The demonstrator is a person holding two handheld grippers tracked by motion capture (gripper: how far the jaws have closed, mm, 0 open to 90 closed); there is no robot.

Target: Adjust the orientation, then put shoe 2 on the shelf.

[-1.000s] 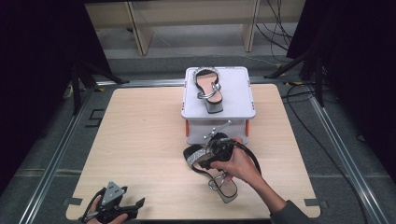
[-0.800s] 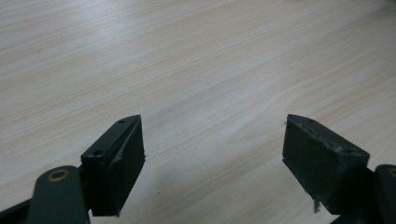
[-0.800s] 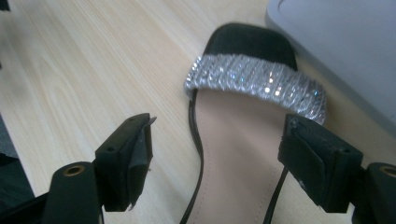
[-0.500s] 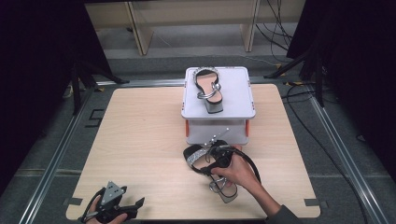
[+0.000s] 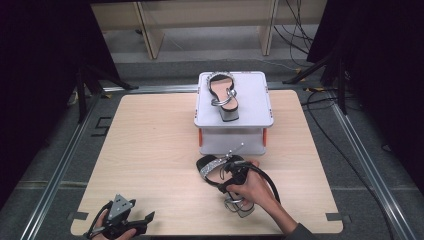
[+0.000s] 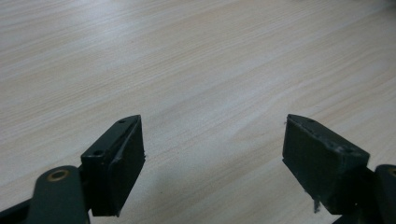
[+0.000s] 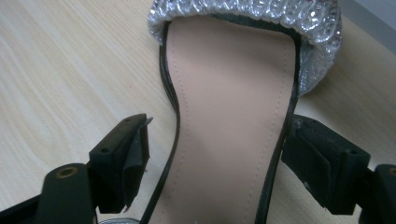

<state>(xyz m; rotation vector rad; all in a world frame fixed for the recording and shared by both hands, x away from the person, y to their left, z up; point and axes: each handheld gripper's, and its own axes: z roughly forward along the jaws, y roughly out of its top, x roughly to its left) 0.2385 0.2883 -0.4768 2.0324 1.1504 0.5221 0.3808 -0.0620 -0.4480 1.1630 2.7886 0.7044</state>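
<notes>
A silver-strapped heeled sandal point(image 5: 212, 167) lies on the wooden table point(image 5: 150, 145) in front of a white box. My right gripper point(image 5: 235, 174) reaches down over it. In the right gripper view the sandal's tan insole point(image 7: 229, 93) runs between the jaws of my right gripper point(image 7: 215, 135). They have just been opening: the left pad stands off the sole's edge and the right pad is close against it. A matching sandal point(image 5: 222, 92) rests on top of the box. My left gripper point(image 5: 145, 218) sits low at the table's near left corner, and its jaws point(image 6: 212, 135) are open over bare wood.
The white box point(image 5: 255, 95) stands on orange feet at the table's far middle. Metal rails frame the table, and cables trail on the floor at the right. Bare wood spreads across the table's left half.
My right hand has sunk a little toward the table with the gripper over the sandal. The left gripper has stayed put.
</notes>
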